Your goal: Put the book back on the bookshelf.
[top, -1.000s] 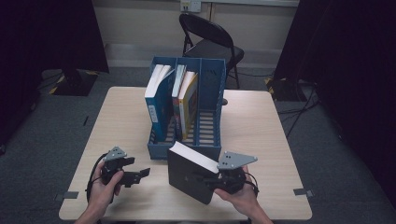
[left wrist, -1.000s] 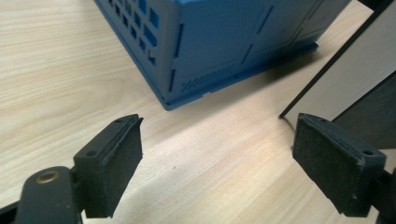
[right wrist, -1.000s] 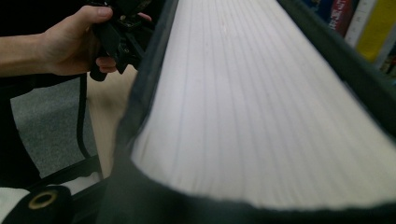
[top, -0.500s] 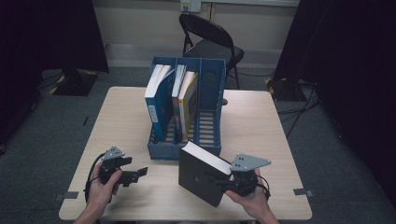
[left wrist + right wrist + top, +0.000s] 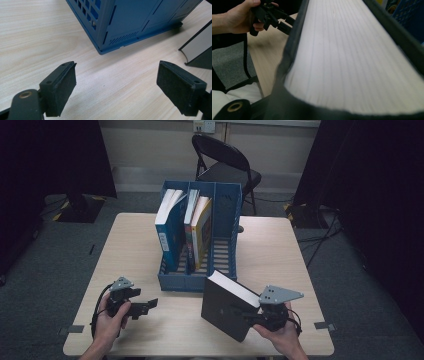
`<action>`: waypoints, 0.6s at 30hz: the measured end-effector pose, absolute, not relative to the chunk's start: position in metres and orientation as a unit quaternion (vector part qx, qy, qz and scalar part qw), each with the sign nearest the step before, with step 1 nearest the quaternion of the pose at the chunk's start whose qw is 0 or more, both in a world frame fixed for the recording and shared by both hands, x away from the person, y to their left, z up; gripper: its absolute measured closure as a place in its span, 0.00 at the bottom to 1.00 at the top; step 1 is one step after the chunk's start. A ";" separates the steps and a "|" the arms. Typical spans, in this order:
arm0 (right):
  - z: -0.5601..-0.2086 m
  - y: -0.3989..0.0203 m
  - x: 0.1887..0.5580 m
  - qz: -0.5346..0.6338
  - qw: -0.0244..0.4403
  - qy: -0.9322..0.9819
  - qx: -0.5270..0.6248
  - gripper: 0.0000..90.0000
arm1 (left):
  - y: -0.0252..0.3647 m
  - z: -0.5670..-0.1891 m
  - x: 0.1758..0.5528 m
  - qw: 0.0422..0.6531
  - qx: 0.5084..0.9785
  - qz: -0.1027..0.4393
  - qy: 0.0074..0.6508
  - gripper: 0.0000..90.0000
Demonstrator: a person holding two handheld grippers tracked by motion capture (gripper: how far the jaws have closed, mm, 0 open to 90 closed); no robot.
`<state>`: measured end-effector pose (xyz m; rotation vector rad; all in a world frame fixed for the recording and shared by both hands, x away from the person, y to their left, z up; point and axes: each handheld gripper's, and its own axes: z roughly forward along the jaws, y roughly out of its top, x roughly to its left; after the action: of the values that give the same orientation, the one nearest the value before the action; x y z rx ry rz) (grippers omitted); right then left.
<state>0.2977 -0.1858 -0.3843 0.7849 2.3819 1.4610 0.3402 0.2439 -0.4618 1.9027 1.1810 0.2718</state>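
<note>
The right gripper [image 5: 248, 312] squeezes the black book [image 5: 225, 307], tipped up just in front of the blue rack [image 5: 227, 215], prob. so it slides into the empty slot. The left gripper [image 5: 150, 303] waits w/ jaws apart, holding 0.

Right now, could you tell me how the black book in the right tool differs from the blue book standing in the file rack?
The black book has a dark cover; the blue book has a blue one. The black book is held tilted in front of the blue file rack by the right tool, while the blue book stands in the rack's left compartment, leaning, with no tool on it. Both show pale page edges.
</note>
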 end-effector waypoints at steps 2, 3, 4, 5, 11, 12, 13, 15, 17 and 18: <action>-0.384 -0.190 0.297 0.498 0.123 0.814 0.273 0.59 | 0.244 -0.462 0.340 0.428 0.762 0.107 0.473 0.17; -0.384 -0.193 0.297 0.499 0.124 0.812 0.276 0.59 | 0.244 -0.462 0.340 0.429 0.762 0.107 0.474 0.17; -0.384 -0.196 0.296 0.498 0.126 0.811 0.278 0.59 | 0.244 -0.462 0.341 0.429 0.761 0.108 0.475 0.17; -0.384 -0.199 0.296 0.497 0.128 0.811 0.281 0.59 | 0.244 -0.462 0.341 0.429 0.761 0.107 0.475 0.17; -0.384 -0.214 0.296 0.494 0.135 0.805 0.300 0.59 | 0.241 -0.464 0.341 0.420 0.766 0.113 0.473 0.18; -0.384 -0.217 0.296 0.495 0.136 0.803 0.303 0.59 | 0.240 -0.464 0.341 0.420 0.766 0.112 0.473 0.18; -0.384 -0.219 0.296 0.494 0.138 0.803 0.304 0.59 | 0.240 -0.465 0.341 0.419 0.769 0.110 0.471 0.18; -0.384 -0.223 0.296 0.493 0.138 0.803 0.306 0.59 | 0.239 -0.465 0.341 0.418 0.769 0.109 0.471 0.18; -0.384 -0.227 0.297 0.493 0.140 0.802 0.307 0.59 | 0.239 -0.465 0.341 0.419 0.768 0.108 0.472 0.18; -0.383 -0.229 0.297 0.491 0.142 0.802 0.310 0.59 | 0.239 -0.465 0.341 0.419 0.768 0.109 0.472 0.18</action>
<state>0.2971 -0.2294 -0.3833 0.8932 2.3128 1.4180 0.3413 0.2390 -0.4649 1.9271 1.1828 0.2727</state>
